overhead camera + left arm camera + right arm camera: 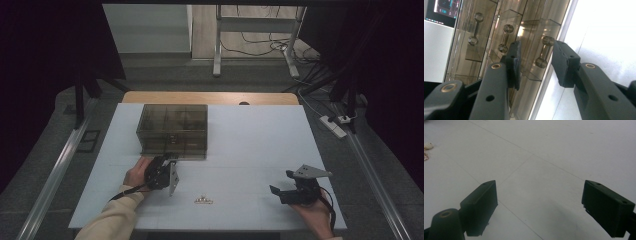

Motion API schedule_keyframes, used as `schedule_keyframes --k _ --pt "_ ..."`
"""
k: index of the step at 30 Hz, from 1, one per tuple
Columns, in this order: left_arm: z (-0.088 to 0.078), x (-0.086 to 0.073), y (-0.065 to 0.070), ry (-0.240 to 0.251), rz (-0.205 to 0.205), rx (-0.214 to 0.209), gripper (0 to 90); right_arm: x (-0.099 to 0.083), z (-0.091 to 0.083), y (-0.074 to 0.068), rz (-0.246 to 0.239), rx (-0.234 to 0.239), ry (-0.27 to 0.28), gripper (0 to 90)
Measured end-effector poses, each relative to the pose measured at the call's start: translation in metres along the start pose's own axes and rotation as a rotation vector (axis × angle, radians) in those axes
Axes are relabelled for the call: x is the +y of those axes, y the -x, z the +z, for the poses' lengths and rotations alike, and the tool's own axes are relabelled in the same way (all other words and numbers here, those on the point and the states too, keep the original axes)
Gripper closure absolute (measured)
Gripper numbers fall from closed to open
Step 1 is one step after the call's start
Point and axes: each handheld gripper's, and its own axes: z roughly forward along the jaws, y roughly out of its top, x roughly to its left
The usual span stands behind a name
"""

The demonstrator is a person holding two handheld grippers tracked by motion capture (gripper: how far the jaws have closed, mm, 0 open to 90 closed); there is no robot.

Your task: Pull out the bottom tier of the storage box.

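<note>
Step in hand, as judged: working a drawer of the smoked-plastic drawer box (pixel 173 131), which stands toward the far left of the table (pixel 260 145).

The left gripper (pixel 169 161) lies on its side at the box's near front face. In the left gripper view its jaws stand partly open, 1 on each side of a drawer handle (pixel 545 52), the outermost of 3; the pads appear clear of the handle, so nothing is held.

The right gripper (pixel 281 183) rests well to the right of the box, jaws wide apart over bare table, holding nothing.

A small gold-coloured trinket (pixel 203 200) lies nearer the person than the box, between the 2 grippers.

Next move, as judged: close squarely on the handle or back off cleanly.
</note>
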Motion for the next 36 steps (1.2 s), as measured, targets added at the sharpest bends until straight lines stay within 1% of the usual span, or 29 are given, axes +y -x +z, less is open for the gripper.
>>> schedule_keyframes --k 1,2,4,9,10,14,15,18,20,26,31,36 --pt "-0.002 0.0 -0.001 -0.002 -0.005 -0.007 58.9 0.0 0.0 0.0 0.0 0.0 0.0 12.8" --pt "-0.003 0.001 -0.003 0.006 -0.015 -0.016 58.6 0.0 0.0 0.0 0.0 0.0 0.0 12.7" --pt "-0.006 0.001 -0.006 0.017 -0.043 -0.052 57.0 0.0 0.0 0.0 0.0 0.001 -0.001 12.7" --pt "-0.009 0.0 -0.013 0.035 -0.088 -0.1 55.9 0.0 0.0 0.0 -0.001 0.0 -0.001 12.8" --pt "-0.009 0.0 -0.013 0.033 -0.093 -0.115 55.8 0.0 0.0 0.0 -0.002 0.0 0.0 12.8" --pt "-0.009 -0.001 -0.014 0.036 -0.104 -0.143 54.9 0.0 -0.001 0.0 -0.001 0.0 -0.003 12.8" --pt "-0.009 0.0 -0.014 0.045 -0.115 -0.149 54.7 0.0 -0.001 0.0 -0.001 0.0 -0.003 12.7" --pt "-0.011 0.001 -0.018 0.053 -0.13 -0.193 52.7 0.0 -0.001 0.0 0.0 -0.001 -0.003 12.7" --pt "-0.012 0.001 -0.02 0.069 -0.154 -0.23 51.2 0.0 -0.001 0.0 0.0 -0.001 -0.001 12.7" --pt "-0.014 0.004 -0.026 0.099 -0.209 -0.281 48.9 0.0 -0.001 0.0 0.003 -0.002 0.0 12.8" --pt "-0.015 0.004 -0.03 0.112 -0.245 -0.312 47.3 0.0 -0.001 0.0 0.001 0.0 -0.002 12.7" --pt "-0.014 0.001 -0.036 0.115 -0.306 -0.351 45.0 0.0 -0.001 0.0 0.002 0.0 -0.001 12.8"
